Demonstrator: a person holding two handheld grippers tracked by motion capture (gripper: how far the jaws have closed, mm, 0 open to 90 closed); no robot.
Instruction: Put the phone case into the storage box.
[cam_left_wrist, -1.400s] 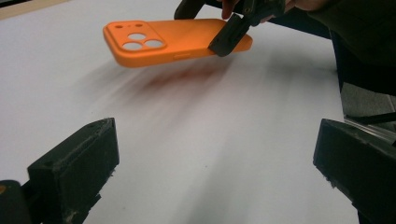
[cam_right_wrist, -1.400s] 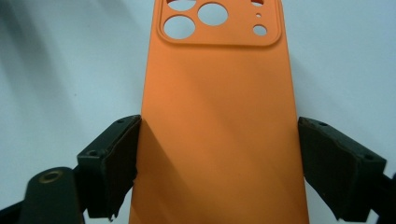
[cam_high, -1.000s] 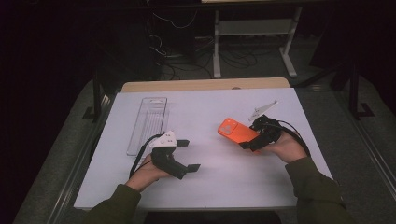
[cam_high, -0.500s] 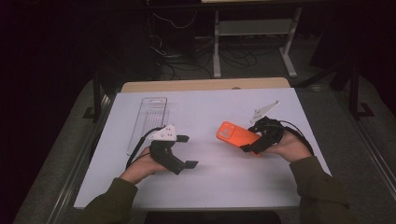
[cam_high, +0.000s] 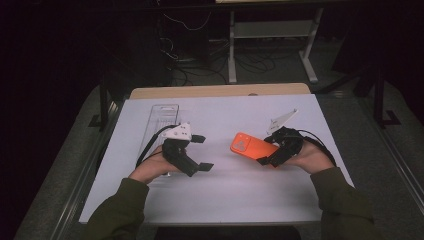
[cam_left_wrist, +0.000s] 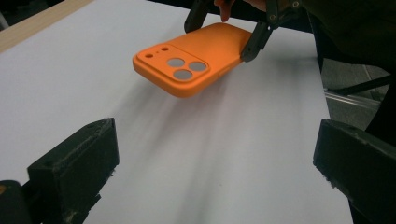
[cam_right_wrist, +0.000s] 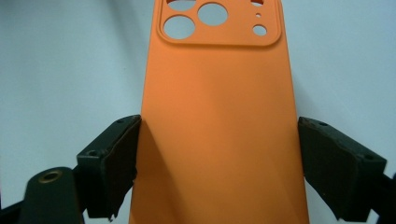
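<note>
Left claw (cam_high: 202, 152) spread, empty, low over the white tabletop (cam_high: 220, 197). Orange phone case (cam_high: 251, 146) held off the surface, right claw (cam_high: 271, 157) pinching its long edges. Likely light, flexible, matte; edge grip near mid-length seems safest.

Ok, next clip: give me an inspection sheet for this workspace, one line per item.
Surface: white table top, bare around the work.
Job's things: orange silicone phone case, held above the surface, camera cut-outs pointing away from the right gripper.
Clutter: clear plastic packaging tray lying flat at the left.
Grippers: right gripper shut on the case's sides; left gripper open, holding nothing.
Cables: black cable trailing from the left gripper.
Surroundings: dark floor, white desk frame behind.
</note>
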